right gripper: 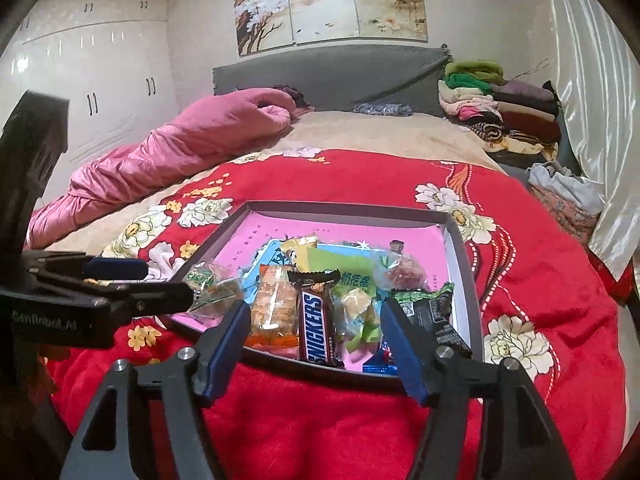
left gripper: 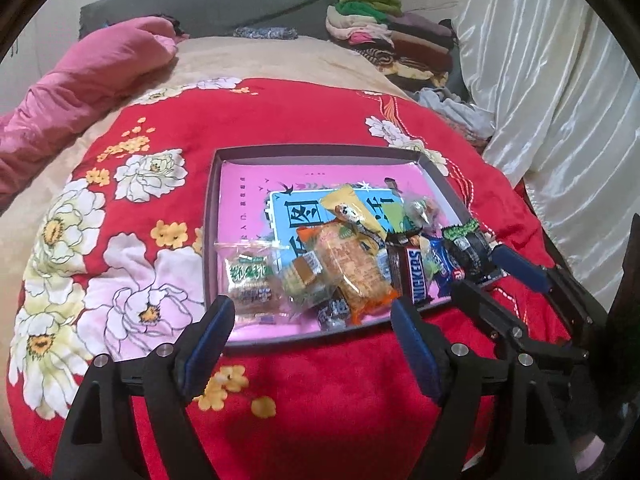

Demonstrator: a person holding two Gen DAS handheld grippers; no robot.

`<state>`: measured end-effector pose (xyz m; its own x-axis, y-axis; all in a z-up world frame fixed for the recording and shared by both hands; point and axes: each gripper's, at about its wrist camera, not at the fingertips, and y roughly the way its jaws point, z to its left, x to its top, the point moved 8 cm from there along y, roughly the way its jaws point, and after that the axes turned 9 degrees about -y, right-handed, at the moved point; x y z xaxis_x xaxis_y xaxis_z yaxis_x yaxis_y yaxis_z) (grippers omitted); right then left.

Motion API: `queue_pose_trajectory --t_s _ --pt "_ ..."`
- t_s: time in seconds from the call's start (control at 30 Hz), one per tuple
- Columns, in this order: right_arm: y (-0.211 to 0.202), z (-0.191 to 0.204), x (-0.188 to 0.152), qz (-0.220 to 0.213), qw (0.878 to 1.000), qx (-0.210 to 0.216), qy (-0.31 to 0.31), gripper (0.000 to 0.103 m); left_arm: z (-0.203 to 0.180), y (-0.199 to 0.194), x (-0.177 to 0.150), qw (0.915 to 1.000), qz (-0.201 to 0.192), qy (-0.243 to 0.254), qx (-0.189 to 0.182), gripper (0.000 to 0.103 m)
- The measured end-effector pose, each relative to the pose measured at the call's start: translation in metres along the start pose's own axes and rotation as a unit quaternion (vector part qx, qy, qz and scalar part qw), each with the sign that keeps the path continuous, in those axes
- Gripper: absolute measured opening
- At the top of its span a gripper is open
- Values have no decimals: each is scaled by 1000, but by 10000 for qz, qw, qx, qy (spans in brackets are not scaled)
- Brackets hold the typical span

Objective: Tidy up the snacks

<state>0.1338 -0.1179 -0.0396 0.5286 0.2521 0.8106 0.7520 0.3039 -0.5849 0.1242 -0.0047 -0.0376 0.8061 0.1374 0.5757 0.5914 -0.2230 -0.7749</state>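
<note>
A shallow dark-rimmed box [left gripper: 210, 216] with a pink floor lies on the red floral blanket; it also shows in the right wrist view [right gripper: 466, 264]. Several wrapped snacks are piled at its near side: a Snickers bar [left gripper: 416, 276] [right gripper: 316, 320], an orange cracker pack [left gripper: 354, 268] [right gripper: 274, 308], a clear green-printed pack [left gripper: 250, 276] [right gripper: 210, 284], a black-and-green pack [left gripper: 468, 246] [right gripper: 434, 312] and a yellow pack [left gripper: 354, 208]. My left gripper [left gripper: 312, 312] is open and empty at the box's near rim. My right gripper [right gripper: 314, 314] is open, its fingers either side of the Snickers bar, not closed on it.
The box sits on a bed with a red floral blanket [left gripper: 320, 116]. A pink quilt [left gripper: 80, 76] lies at the left, folded clothes [left gripper: 392, 36] at the back right, and a white curtain [left gripper: 560, 80] hangs along the right side.
</note>
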Motion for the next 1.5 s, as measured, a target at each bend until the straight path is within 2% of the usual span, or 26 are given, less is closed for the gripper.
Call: queue_pose_trajectory --t_s 0.37,0.7,1.5 --pt "-24 -1 -10 73 9998 -151 115 82 -5 -10 -30 9999 50 -36 116 82" --pt "-33 -3 -21 202 9993 -198 260 90 -7 -14 -44 9998 74 -70 170 82" --pt "-40 3 -49 675 9965 -159 476 91 3 -27 -55 9994 18 -165 298 82"
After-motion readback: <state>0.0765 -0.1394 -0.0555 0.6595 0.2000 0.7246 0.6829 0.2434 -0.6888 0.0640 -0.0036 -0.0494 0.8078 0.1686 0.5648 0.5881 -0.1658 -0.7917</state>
